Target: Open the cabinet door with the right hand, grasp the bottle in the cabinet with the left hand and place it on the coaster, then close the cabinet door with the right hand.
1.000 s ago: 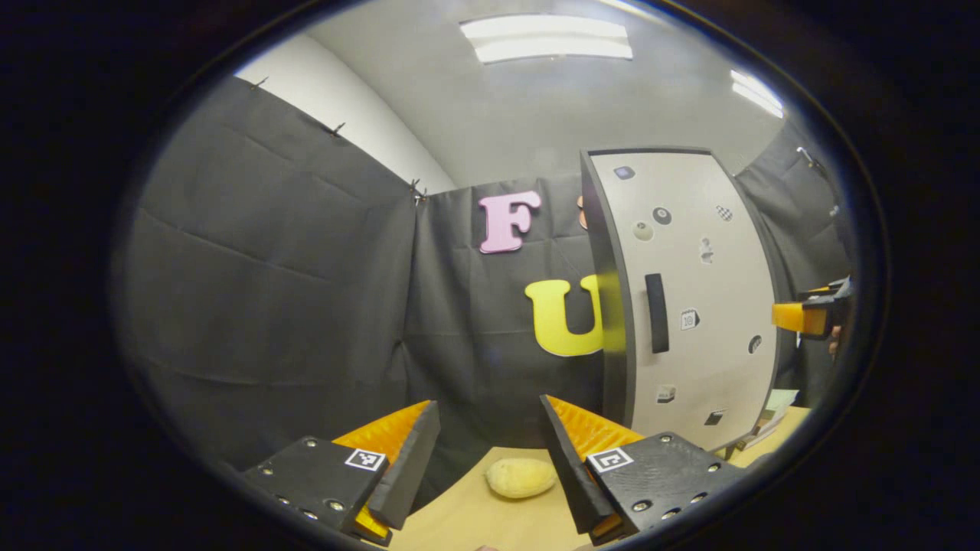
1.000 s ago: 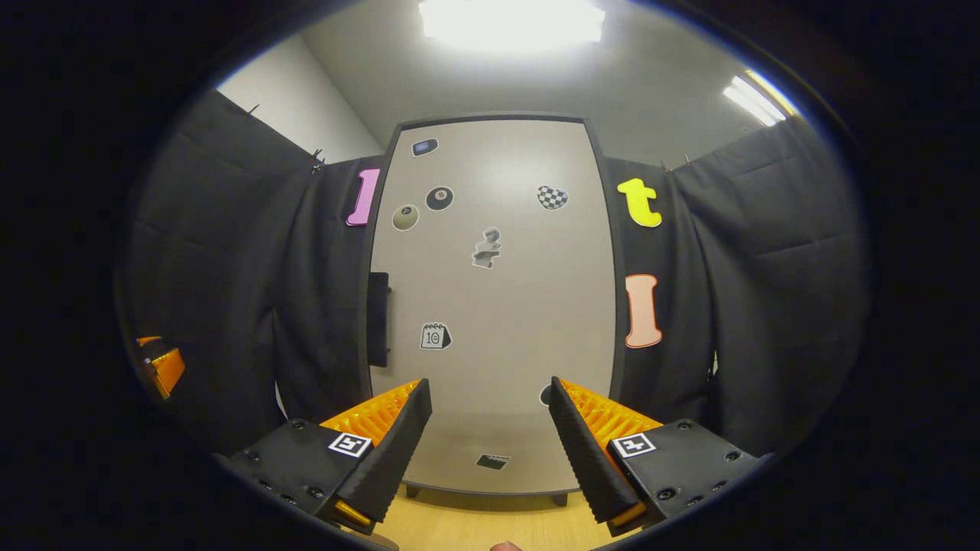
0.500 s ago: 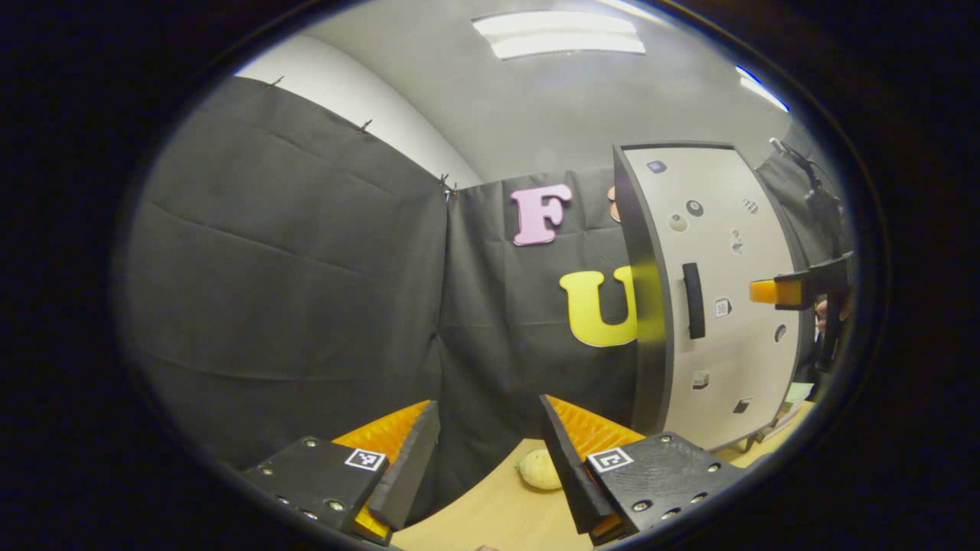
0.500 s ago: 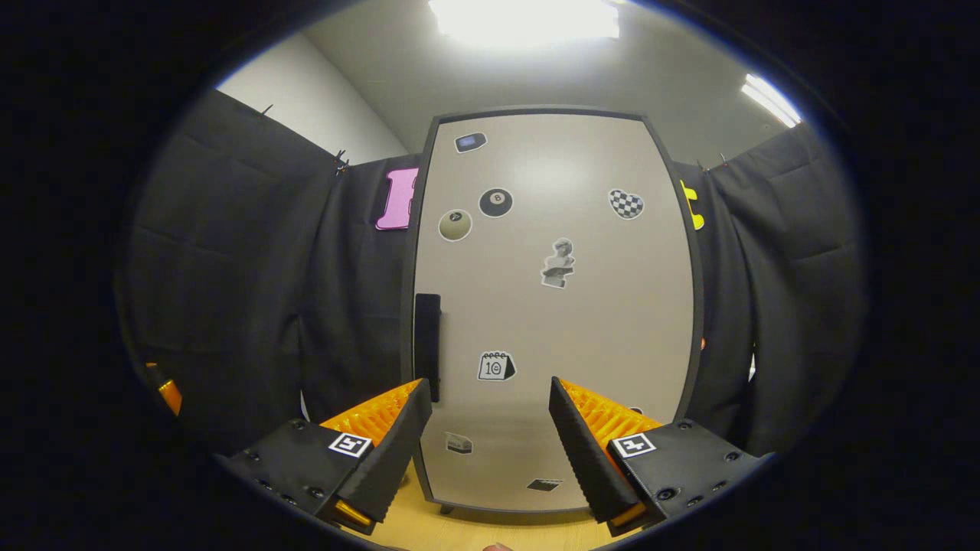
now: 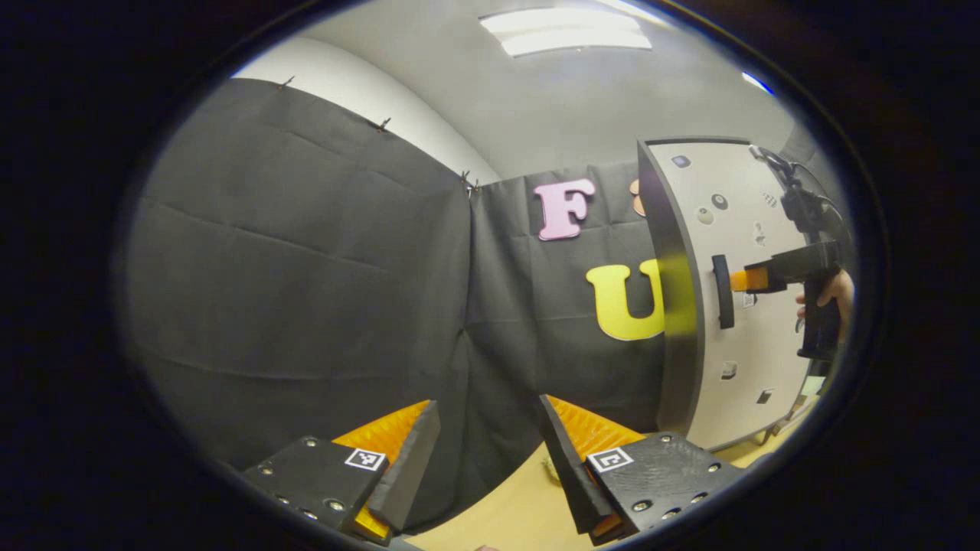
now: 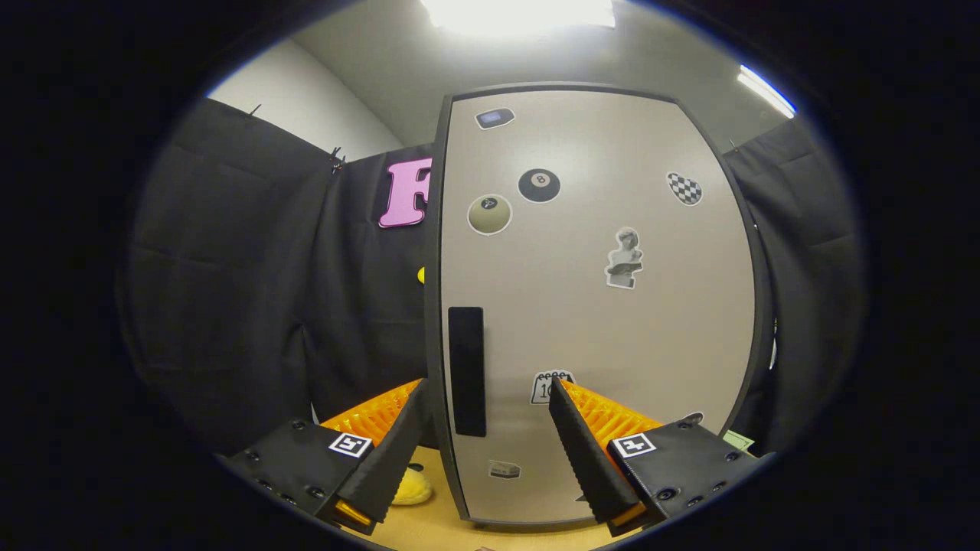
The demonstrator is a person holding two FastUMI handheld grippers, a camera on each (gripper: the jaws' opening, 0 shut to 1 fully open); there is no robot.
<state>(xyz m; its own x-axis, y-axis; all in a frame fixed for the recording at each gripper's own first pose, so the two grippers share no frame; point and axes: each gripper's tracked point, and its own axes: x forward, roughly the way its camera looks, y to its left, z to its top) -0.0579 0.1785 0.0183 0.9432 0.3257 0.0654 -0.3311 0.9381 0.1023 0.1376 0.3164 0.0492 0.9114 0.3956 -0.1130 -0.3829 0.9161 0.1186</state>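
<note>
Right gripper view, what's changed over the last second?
The right gripper has moved in toward the tall grey cabinet door, its open fingers now straddling the black vertical handle. Nothing is grasped yet. The door stays closed; the left gripper stays open and empty.

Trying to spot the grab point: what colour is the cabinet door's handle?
Black, a vertical bar handle on the pale grey cabinet door; clearest in the right gripper view.

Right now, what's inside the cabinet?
Cannot tell: the cabinet door is shut and covers the inside, so no bottle is visible. The open right claw straddles the handle.
</note>
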